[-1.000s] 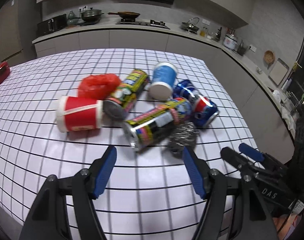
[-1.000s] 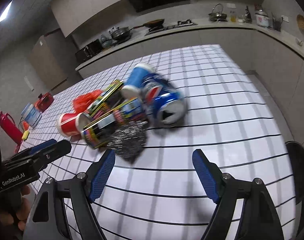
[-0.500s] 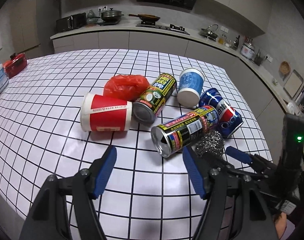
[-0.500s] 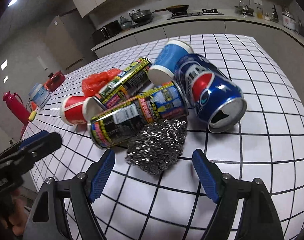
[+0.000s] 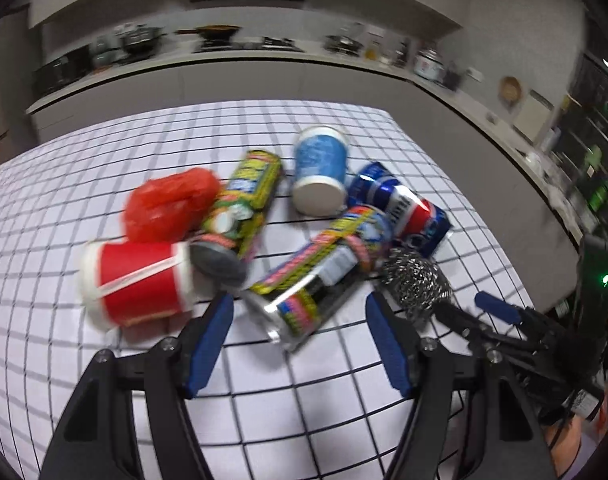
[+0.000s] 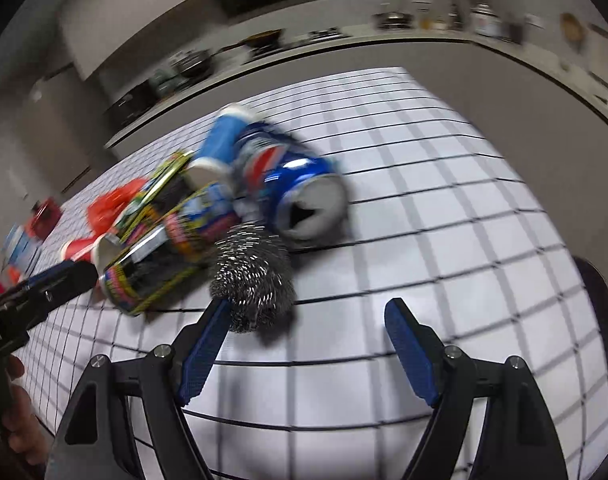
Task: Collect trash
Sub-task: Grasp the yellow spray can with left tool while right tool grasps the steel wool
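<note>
A heap of trash lies on the checked tabletop (image 5: 84, 184). It holds a red paper cup (image 5: 138, 288), a crumpled red bag (image 5: 170, 204), two yellow-labelled cans (image 5: 244, 200) (image 5: 319, 272), a blue cup (image 5: 319, 170), a blue cola can (image 5: 403, 208) and a steel-wool scourer (image 5: 417, 284). My left gripper (image 5: 300, 320) is open, its tips on either side of the nearer yellow can's open end. My right gripper (image 6: 307, 316) is open too, with the scourer (image 6: 254, 276) against its left finger and the cola can (image 6: 300, 192) beyond.
The table's right edge (image 5: 483, 216) drops to the floor. A kitchen counter (image 5: 232, 60) with pots runs along the back wall. The right gripper (image 5: 491, 320) shows at the left view's lower right. A red box and a blue container (image 6: 22, 240) stand at the table's far left.
Both grippers have closed in on the heap and rolled a little. The yellow can now sits between the left tips, and the scourer has slid toward the right gripper's left finger.
</note>
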`<action>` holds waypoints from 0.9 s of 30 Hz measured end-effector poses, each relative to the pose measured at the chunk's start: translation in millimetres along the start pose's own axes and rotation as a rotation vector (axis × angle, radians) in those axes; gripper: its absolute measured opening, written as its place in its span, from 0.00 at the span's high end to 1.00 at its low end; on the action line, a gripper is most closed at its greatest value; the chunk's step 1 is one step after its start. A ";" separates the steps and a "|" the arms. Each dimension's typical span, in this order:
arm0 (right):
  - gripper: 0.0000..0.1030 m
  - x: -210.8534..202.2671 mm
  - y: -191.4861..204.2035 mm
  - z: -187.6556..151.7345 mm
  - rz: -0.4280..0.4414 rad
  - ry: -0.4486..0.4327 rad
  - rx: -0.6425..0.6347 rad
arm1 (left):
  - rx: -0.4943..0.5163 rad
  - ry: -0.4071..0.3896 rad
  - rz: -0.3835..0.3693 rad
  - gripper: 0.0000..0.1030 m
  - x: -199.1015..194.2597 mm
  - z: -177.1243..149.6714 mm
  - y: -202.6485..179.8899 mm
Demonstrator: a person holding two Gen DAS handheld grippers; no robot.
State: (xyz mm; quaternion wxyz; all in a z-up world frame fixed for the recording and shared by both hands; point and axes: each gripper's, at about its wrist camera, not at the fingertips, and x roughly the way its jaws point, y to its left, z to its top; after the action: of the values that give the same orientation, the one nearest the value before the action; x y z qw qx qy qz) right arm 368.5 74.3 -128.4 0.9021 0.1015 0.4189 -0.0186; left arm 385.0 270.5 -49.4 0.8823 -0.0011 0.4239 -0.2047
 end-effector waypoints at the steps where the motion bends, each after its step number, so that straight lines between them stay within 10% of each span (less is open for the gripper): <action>1: 0.21 -3.2 -2.2 0.1 -0.007 -0.007 0.013 | 0.023 0.006 -0.010 0.32 2.9 1.3 -3.6; 18: 0.21 30.6 35.5 7.6 0.105 0.047 -0.098 | 0.131 0.066 -0.022 0.33 41.0 12.5 1.5; 22: 0.44 34.4 42.9 2.8 0.115 0.057 -0.139 | 0.135 0.069 -0.041 0.34 41.8 9.3 1.0; 27: 0.48 33.3 45.6 2.3 0.114 0.059 -0.153 | 0.121 0.066 -0.061 0.40 36.8 5.4 -1.2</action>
State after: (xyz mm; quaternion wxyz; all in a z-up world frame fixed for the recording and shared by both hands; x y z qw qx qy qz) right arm 397.3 120.2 -144.7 0.8941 0.0564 0.4391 0.0676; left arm 409.1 255.2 -73.3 0.8596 0.0461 0.4393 -0.2569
